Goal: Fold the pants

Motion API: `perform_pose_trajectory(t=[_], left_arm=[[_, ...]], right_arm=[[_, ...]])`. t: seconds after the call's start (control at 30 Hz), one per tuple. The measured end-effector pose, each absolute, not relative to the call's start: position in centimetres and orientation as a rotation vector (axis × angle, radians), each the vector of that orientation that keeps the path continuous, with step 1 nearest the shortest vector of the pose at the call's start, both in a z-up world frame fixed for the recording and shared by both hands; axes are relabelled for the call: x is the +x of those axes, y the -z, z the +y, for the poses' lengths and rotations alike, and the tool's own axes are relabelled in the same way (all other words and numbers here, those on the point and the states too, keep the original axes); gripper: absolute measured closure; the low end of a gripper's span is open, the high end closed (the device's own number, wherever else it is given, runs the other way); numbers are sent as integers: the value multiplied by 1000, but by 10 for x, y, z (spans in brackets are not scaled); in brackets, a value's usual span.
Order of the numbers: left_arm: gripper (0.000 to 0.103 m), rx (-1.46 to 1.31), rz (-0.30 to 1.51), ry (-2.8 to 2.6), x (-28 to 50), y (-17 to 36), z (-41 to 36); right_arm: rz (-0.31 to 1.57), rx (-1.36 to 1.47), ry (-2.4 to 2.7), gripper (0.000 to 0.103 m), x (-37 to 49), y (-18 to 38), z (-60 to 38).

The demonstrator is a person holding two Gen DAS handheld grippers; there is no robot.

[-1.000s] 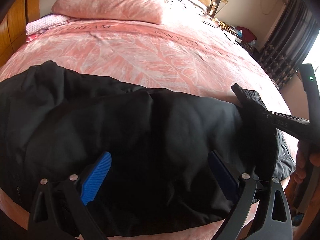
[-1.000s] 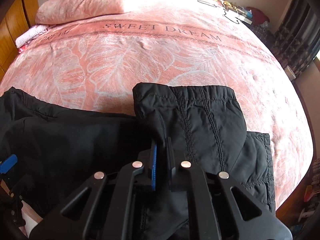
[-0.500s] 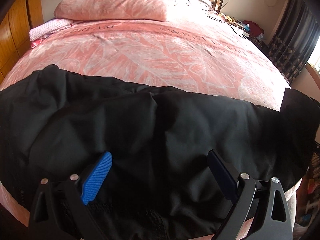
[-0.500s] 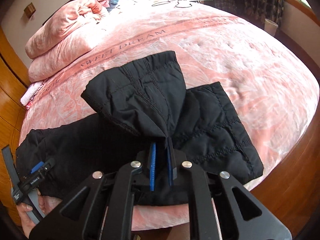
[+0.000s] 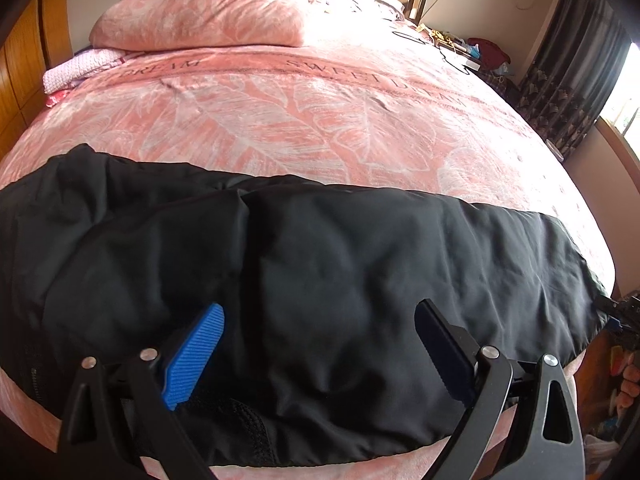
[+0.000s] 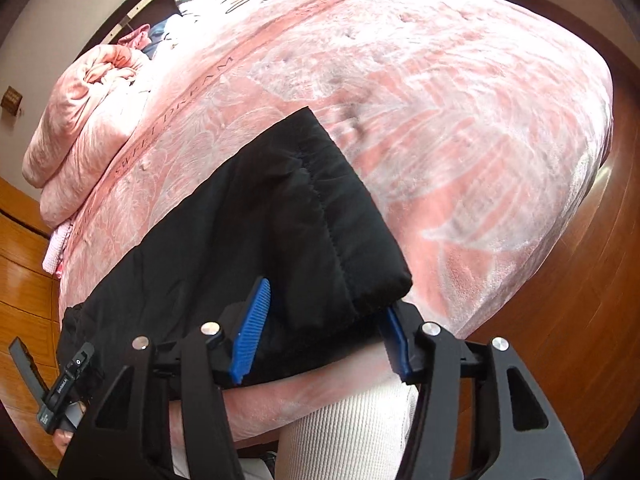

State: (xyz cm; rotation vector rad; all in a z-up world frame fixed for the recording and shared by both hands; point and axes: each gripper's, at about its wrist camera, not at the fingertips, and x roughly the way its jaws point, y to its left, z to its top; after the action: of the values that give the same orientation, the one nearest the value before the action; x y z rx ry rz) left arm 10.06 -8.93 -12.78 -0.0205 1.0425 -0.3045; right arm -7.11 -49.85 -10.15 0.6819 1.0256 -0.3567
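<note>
Clearly at an intermediate stage: black padded pants point(image 5: 320, 272) lie across the near edge of a bed point(image 5: 340, 120) covered with a pink leaf-patterned blanket. Left wrist view: the pants form one long dark band running left to right, fairly flat, with a shallow crease near the middle and a zip at the near left corner. The left gripper point(image 5: 316, 344) hovers over the near hem with its jaws spread wide and nothing between them. Right wrist view: the right end of the pants point(image 6: 280, 220) shows as a thick quilted, stitched panel with a squared corner that appears doubled over. The right gripper point(image 6: 320, 332) has its blue pads apart, one on each side of that corner; the cloth sits between them but is not pinched, so the gripper reads as open. Pink pillows point(image 5: 208, 16) are stacked at the far end of the bed, well apart from the pants.

Judged progress: the pants seem laid leg on leg and smoothed lengthwise, so the first fold is likely done. Folding end to end into a compact bundle is probably what remains; neither gripper holds any cloth.
</note>
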Motion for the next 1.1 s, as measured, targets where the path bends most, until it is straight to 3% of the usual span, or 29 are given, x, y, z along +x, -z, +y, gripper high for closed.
perform_pose_trajectory(t=[0.17, 0.43, 0.53, 0.8, 0.83, 0.87, 1.0, 1.1], left_arm=[[6, 60, 1055, 291, 104, 143, -99], [5, 93, 1074, 254, 116, 163, -93], [6, 110, 1066, 242, 113, 162, -95], [6, -57, 1081, 222, 103, 151, -72], [6, -67, 1081, 217, 101, 151, -70], [6, -66, 1079, 213, 100, 152, -69], [5, -32, 1065, 193, 100, 158, -75], [5, -42, 1049, 185, 101, 158, -82]], right_arm=[[1028, 633, 390, 38, -74, 100, -521], [1065, 618, 304, 39, -68, 108, -524], [1085, 684, 261, 34, -68, 118, -532], [1131, 743, 138, 30, -61, 135, -528], [1131, 729, 137, 33, -59, 133, -526], [1133, 708, 136, 47, -57, 130, -524], [1144, 653, 179, 73, -45, 115, -527], [1080, 654, 144, 86, -40, 91, -537]])
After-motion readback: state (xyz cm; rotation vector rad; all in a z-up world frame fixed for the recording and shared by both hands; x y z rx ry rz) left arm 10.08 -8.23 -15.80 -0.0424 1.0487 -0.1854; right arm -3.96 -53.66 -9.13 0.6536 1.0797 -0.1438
